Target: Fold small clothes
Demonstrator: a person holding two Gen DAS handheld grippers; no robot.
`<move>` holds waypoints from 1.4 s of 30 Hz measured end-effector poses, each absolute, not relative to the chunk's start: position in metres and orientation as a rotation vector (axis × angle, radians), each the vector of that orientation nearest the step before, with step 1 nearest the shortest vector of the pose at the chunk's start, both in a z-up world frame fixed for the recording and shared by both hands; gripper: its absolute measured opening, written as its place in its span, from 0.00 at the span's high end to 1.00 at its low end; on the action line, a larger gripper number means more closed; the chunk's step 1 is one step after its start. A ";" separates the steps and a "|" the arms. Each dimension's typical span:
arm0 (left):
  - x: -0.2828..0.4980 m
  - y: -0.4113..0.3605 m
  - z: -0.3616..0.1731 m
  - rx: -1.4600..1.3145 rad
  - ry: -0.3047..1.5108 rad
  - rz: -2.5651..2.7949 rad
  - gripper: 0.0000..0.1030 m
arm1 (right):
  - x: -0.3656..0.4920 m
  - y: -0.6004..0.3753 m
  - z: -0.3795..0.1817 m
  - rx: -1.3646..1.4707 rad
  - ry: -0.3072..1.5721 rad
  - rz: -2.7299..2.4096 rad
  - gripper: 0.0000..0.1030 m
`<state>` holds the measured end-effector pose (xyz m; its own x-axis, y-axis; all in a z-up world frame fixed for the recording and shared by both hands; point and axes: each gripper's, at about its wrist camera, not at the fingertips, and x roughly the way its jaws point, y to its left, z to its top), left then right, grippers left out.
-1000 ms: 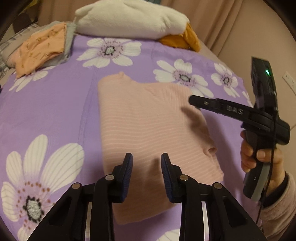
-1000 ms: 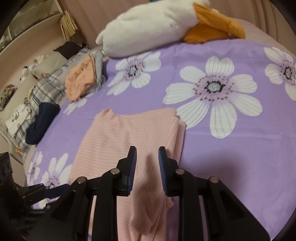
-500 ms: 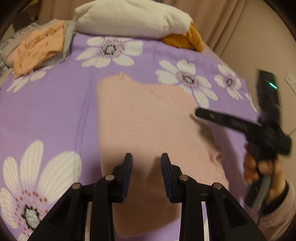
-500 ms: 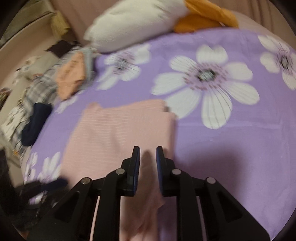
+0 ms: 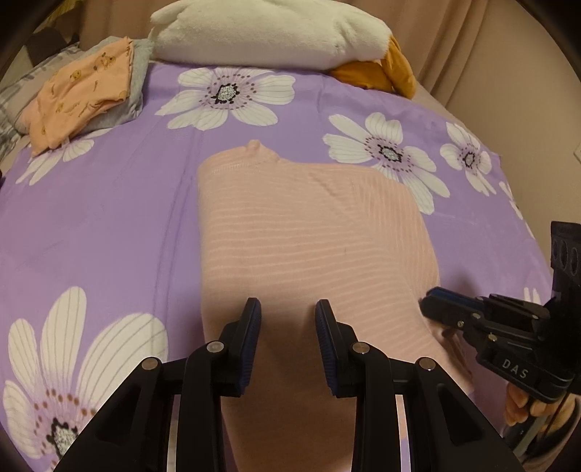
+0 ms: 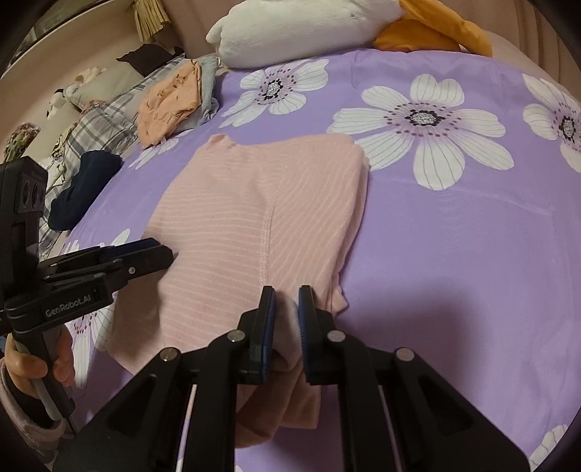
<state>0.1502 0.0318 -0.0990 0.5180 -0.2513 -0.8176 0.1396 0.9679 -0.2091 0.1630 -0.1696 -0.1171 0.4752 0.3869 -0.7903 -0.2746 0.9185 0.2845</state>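
Right hand-held gripper (image 6: 286,319), nearest in its own view: jaws have just been closing, now clamped on a bunched fold at the near right corner of the pale pink ribbed knit garment (image 6: 254,225). Left hand-held gripper (image 5: 287,337): jaws apart, nothing between them, hovering over the garment's near edge w/o pinching it.

The garment lies partly folded, flat on the purple bed sheet w/ big white daisies (image 6: 454,236), roughly mid-bed. Beyond it, at the far left, a stack of folded orange printed and grey clothes (image 5: 87,90); furthest back, a white plush pillow w/ orange parts (image 5: 261,32).

Risks: only one corner is gripped, so lifting now would prob. drag the whole piece sideways and undo the fold, since the left side isn't pinned or held. The pinch looks to take in several layers; if only the top one is truly caught, the rest could slip out mid-fold.

Vs a second ago: the right hand-held gripper has shifted from over the garment's right side down to its near corner, and the gap between its jaws has narrowed onto fabric. Left hand-held gripper barely changed.
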 end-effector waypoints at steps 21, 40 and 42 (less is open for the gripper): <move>0.095 0.019 -0.110 -0.077 1.035 -0.249 0.70 | 0.122 -0.172 -0.123 0.118 1.014 0.420 0.83; 0.077 0.020 -0.110 -0.083 1.045 -0.237 0.70 | 0.111 -0.174 -0.123 0.117 1.023 0.405 0.83; 0.076 0.020 -0.110 -0.082 1.046 -0.235 0.70 | 0.109 -0.175 -0.123 0.117 1.023 0.403 0.83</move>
